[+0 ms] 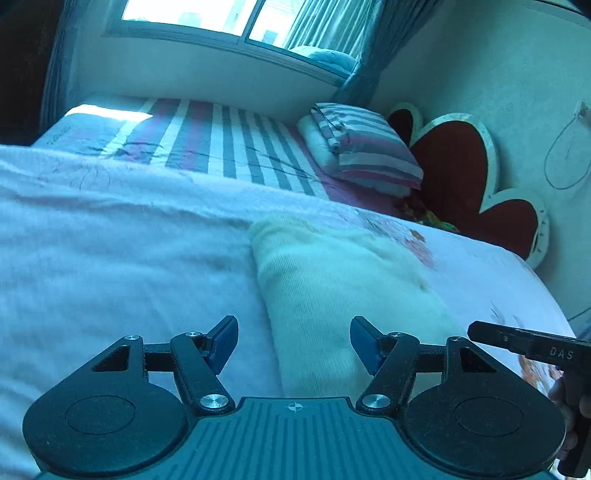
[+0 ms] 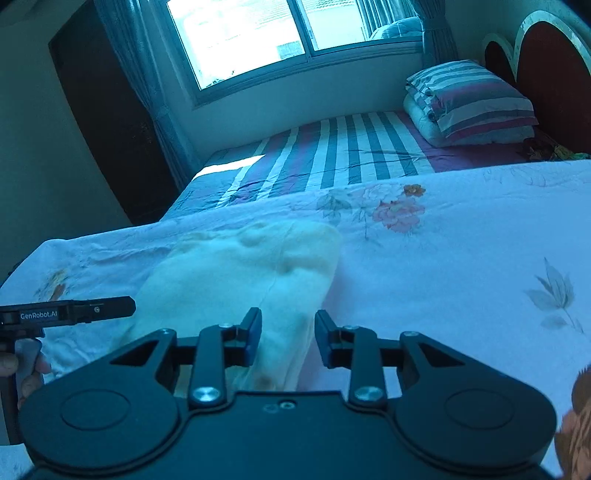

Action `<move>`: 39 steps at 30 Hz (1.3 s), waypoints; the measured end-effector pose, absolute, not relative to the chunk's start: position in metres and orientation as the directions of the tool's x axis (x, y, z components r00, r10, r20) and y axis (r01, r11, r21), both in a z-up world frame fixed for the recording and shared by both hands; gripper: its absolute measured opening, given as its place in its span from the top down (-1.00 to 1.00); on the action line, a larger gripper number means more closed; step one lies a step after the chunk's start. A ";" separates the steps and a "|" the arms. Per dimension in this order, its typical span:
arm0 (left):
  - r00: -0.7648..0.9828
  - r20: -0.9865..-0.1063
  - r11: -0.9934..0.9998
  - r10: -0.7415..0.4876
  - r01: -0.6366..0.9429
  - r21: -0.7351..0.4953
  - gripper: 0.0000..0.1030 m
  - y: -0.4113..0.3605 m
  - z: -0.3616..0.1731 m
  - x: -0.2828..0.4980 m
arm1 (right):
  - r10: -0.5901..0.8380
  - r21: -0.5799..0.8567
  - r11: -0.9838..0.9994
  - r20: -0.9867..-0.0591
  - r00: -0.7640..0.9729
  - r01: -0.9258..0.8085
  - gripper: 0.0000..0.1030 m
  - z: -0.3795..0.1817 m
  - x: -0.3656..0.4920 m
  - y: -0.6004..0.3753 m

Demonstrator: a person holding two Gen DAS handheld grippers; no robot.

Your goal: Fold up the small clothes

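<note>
A cream knitted garment [image 1: 343,288] lies folded in a long flat shape on a white floral sheet [image 1: 110,258]. My left gripper [image 1: 294,338] hovers over its near end, open, with its blue pads apart and nothing pressed between them. In the right wrist view the same garment [image 2: 240,266] stretches away from my right gripper [image 2: 288,334]. That gripper is open by a narrower gap, and the cloth lies below the gap, not pinched. The side of the other tool [image 2: 74,312] shows at the left, held by a hand.
The floral sheet [image 2: 461,277] covers the near surface. Behind it is a bed with a striped sheet [image 2: 351,155], stacked striped pillows [image 2: 472,103] and a red heart-shaped headboard [image 1: 461,173]. A window [image 2: 258,33], curtains and a dark wardrobe [image 2: 110,110] stand beyond.
</note>
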State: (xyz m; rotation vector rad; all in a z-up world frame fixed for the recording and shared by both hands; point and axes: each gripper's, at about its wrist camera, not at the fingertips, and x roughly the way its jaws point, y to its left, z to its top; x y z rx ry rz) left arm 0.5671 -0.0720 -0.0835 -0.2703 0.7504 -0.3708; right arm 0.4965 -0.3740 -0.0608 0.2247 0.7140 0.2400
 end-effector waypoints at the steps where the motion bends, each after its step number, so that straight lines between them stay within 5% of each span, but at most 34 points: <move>1: 0.669 -0.607 0.896 -0.430 0.236 -0.375 -0.29 -0.069 -0.088 0.552 | 0.310 0.299 0.943 -0.623 0.719 -0.147 0.30 -0.063 0.484 -0.373; 5: 0.644 -0.619 0.882 -0.450 0.209 -0.423 -0.29 -0.059 -0.108 0.511 | 0.326 0.312 0.938 -0.654 0.682 -0.149 0.30 -0.079 0.444 -0.364; 10: 0.650 -0.651 0.920 -0.392 0.264 -0.291 -0.28 -0.068 -0.112 0.488 | 0.302 0.297 0.946 -0.677 0.671 -0.127 0.31 -0.093 0.420 -0.358; 25: 0.658 -0.653 0.927 -0.374 0.243 -0.286 -0.29 -0.051 -0.103 0.449 | 0.241 0.247 0.965 -0.724 0.646 -0.084 0.21 -0.090 0.408 -0.341; 27: 0.660 -0.666 0.938 -0.347 0.229 -0.261 -0.29 -0.050 -0.100 0.444 | 0.229 0.237 0.969 -0.732 0.642 -0.075 0.09 -0.090 0.406 -0.339; 30: 0.660 -0.686 0.953 -0.304 0.214 -0.217 -0.33 -0.051 -0.092 0.434 | 0.207 0.240 0.970 -0.732 0.649 -0.038 -0.37 -0.080 0.396 -0.336; 32: 0.684 -0.677 0.962 -0.271 0.210 -0.173 -1.00 -0.052 -0.085 0.423 | 0.202 0.225 0.973 -0.720 0.664 -0.052 -0.77 -0.073 0.384 -0.330; 34: 0.701 -0.670 0.969 -0.243 0.203 -0.138 -1.00 -0.051 -0.080 0.415 | 0.186 0.202 0.978 -0.725 0.663 -0.053 -0.96 -0.072 0.377 -0.324; 39: 0.697 -0.680 0.972 -0.228 0.200 -0.122 -1.00 -0.047 -0.081 0.403 | 0.153 0.193 0.981 -0.710 0.687 -0.020 -0.99 -0.072 0.364 -0.318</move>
